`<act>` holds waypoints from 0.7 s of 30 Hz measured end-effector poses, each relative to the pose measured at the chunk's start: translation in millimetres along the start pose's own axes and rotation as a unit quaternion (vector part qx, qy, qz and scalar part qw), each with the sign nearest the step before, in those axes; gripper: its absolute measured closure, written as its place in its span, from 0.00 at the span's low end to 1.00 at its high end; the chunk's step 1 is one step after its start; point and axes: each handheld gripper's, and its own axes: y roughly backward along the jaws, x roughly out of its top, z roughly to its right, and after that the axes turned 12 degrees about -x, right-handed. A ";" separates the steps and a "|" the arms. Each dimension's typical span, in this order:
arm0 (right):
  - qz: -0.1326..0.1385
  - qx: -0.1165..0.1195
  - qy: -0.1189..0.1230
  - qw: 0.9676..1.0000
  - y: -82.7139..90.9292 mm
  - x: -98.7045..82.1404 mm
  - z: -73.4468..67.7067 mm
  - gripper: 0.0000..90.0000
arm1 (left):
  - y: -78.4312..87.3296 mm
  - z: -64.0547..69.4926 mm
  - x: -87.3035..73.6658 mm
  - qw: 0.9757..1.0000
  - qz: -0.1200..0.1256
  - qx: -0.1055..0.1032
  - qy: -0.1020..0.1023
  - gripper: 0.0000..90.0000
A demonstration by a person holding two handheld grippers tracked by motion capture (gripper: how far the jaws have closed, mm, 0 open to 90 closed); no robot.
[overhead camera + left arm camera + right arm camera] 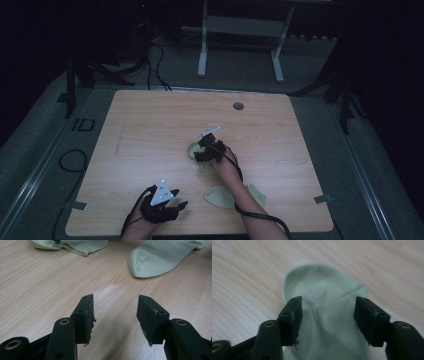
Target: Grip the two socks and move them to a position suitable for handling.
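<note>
Right gripper view: right gripper (328,315), jaws spread, straddles the pale green knitted sock (324,302) on the wooden table (244,272), pads clear. Left gripper (115,315) spread, empty. No legible markings.

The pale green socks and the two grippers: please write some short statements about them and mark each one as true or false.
1. Two pale green socks lie on the wooden table. True: one sock is under the right gripper, the other sock is nearer the person.
2. The left gripper holds a sock. False: its jaws stand apart over bare wood, with nothing between them.
3. In the right gripper view, the sock's rounded end points away from the camera. True.
4. The right gripper is clamped tight on the sock. False: the jaws stand open on either side of it.
5. The socks are stacked on each other. False: they lie apart.
</note>
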 end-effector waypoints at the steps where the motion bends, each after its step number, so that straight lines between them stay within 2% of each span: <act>1: 0.002 0.006 -0.004 1.000 -0.8 -0.5 0.6 0.48 | 0.6 -0.2 0.0 1.000 0.001 0.001 0.001 0.53; 3: -0.001 0.017 -0.008 1.000 -0.7 -0.1 1.6 0.62 | 1.7 -0.7 0.2 1.000 0.004 0.000 0.003 0.53; 5: -0.003 0.027 -0.003 1.000 0.4 1.0 0.3 0.81 | 2.1 -0.7 0.4 1.000 0.006 0.000 0.005 0.53; 6: -0.005 0.034 0.003 0.999 0.9 1.8 -1.2 0.87 | 2.3 -0.6 0.5 1.000 0.005 0.000 0.003 0.53; 8: -0.006 0.031 0.013 0.999 1.6 2.9 -4.1 0.89 | 2.0 0.0 0.5 1.000 0.004 -0.001 0.001 0.53; 10: -0.011 0.030 0.011 0.999 3.2 4.0 -3.0 0.90 | 1.6 0.5 0.6 1.000 0.004 -0.001 0.001 0.53; 12: -0.006 0.023 0.020 1.000 8.3 3.4 0.8 0.90 | 1.7 0.7 0.5 1.000 0.004 -0.003 0.000 0.53; 16: 0.002 0.012 0.023 1.000 25.3 -0.6 15.5 0.90 | 0.5 1.0 0.4 1.000 0.004 -0.004 0.002 0.53; 17: 0.002 0.012 0.023 1.000 25.3 -0.6 15.5 0.90 | 0.5 1.0 0.4 1.000 0.004 -0.004 0.002 0.53; 21: 0.015 0.007 0.018 1.000 53.7 -11.2 41.1 0.90 | -2.6 2.8 2.0 1.000 0.003 -0.003 0.004 0.53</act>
